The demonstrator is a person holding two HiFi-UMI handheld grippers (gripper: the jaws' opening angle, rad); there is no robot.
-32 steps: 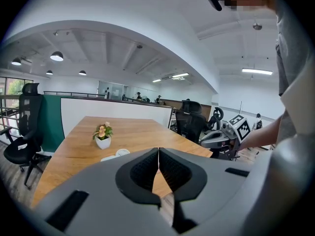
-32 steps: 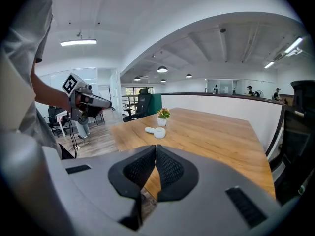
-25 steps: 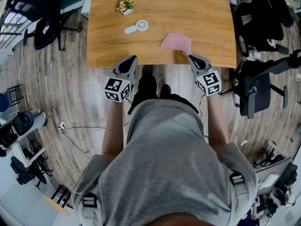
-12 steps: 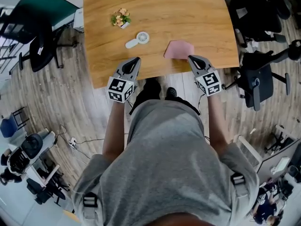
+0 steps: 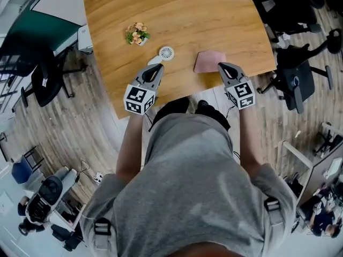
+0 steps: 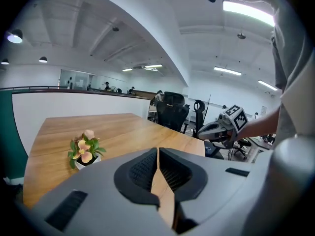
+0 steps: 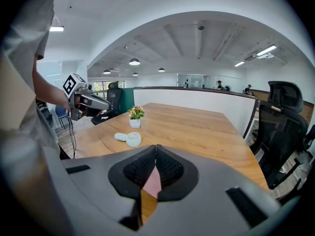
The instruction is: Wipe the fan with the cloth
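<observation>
A small white hand fan [image 5: 166, 53] lies flat on the wooden table [image 5: 203, 15], also shown in the right gripper view as the fan [image 7: 129, 139]. My left gripper [image 5: 159, 67] is shut and empty, its tip just over the fan's handle end. In the left gripper view the shut left gripper [image 6: 157, 152] hides the fan. A pink cloth [image 5: 209, 61] lies near the table's front edge. My right gripper [image 5: 220, 65] is shut and empty at the cloth's right side. Pink cloth [image 7: 153, 182] shows just below the shut right gripper [image 7: 156, 148].
A small potted flower [image 5: 138, 35] stands left of the fan and behind it. Black office chairs stand at the right [image 5: 296, 84] and at the left [image 5: 45, 76] of the table. A green partition [image 5: 32, 33] borders the left side. The person stands at the table's front edge.
Both grippers have moved forward from the table's front edge onto the table, the left up to the fan's handle, the right up to the cloth. Both stayed shut.
</observation>
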